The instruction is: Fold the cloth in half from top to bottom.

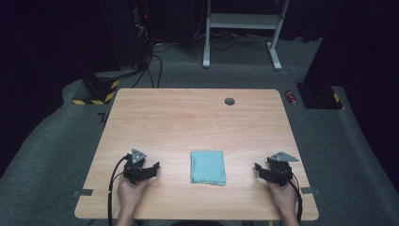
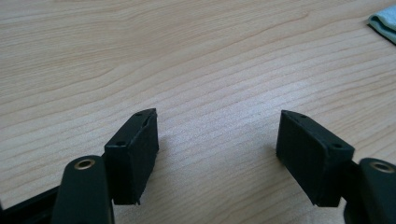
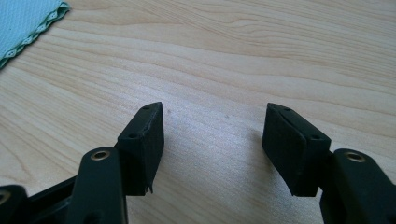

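At the near edge of the pale wooden bench (image 1: 188, 117) the person rests both hands. The left claw (image 1: 153, 168) has its jaws wide apart with nothing between them, and the right claw (image 1: 259, 168) is the same (bare wood grain under each one). Between them, a little farther from the edge, lies the folded light-blue cloth with a scalloped green hem (image 1: 207, 167), flat, its long axis running away from the person. It sits about midway, to the right of the left claw and to the left of the right one, so I judge neither hand is clearly nearer; each must go inward to reach a side edge.
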Demonstrator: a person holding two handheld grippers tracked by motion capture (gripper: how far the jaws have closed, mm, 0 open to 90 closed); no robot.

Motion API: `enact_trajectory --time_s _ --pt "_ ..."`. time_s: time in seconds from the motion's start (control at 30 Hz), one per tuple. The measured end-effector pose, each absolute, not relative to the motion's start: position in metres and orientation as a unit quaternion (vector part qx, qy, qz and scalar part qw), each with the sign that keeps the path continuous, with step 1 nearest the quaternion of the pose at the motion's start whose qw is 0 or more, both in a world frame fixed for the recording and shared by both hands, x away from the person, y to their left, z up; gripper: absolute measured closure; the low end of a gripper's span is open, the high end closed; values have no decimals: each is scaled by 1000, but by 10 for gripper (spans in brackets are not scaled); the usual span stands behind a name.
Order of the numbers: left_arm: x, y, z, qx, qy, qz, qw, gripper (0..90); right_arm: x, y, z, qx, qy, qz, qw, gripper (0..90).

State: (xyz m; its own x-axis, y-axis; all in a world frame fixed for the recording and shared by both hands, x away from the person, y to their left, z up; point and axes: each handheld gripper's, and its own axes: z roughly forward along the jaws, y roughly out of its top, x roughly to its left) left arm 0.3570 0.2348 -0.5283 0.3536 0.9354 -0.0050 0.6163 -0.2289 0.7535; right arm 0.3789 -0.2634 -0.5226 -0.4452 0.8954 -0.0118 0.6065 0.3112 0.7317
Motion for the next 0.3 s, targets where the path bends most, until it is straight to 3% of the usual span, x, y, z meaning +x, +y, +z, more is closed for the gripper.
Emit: enact_trajectory --time_s 0.3 --pt "357 235 -528 749 518 233 342 296 379 -263 -523 481 781 336 215 390"
